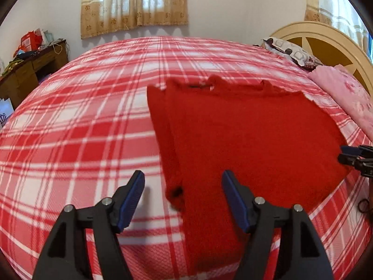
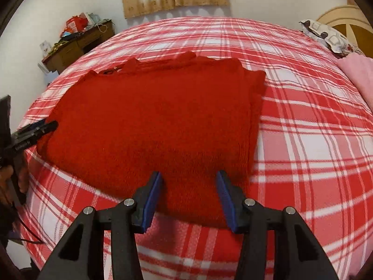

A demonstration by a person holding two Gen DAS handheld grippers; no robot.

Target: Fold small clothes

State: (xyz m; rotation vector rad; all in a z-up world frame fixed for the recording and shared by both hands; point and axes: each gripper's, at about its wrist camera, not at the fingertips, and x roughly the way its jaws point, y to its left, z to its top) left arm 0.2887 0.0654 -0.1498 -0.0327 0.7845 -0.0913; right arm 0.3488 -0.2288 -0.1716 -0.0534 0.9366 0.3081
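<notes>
1. Red knit sweater (image 2: 153, 121) lies flat on the plaid bed (image 2: 303, 140), sleeves folded in, neckline at the far edge, hem toward the cameras.
2. Long axis of the sweater, as I read it, runs from the near hem away toward the collar; fisheye warp makes this rough.
3. Left hand-held gripper (image 1: 183, 197) hovers over the sweater's near left corner: jaws spread wide, nothing between the pads, folded sleeve cuff just ahead of them.
4. Right hand-held gripper (image 2: 188, 197) sits over the sweater's near hem toward its right side: jaws partly apart, fabric seen between them, pads not pressing on it, so empty.
5. Both hands look about equally near the hem; the right seems a bit closer to the cloth. Next move likely means grabbing the hem at both corners and carrying it toward the collar.
6. Hard to tell: the near hem edge is hidden behind the gripper bodies, gap above the cloth is unclear, and the sleeve layers blur into one red mass.
</notes>
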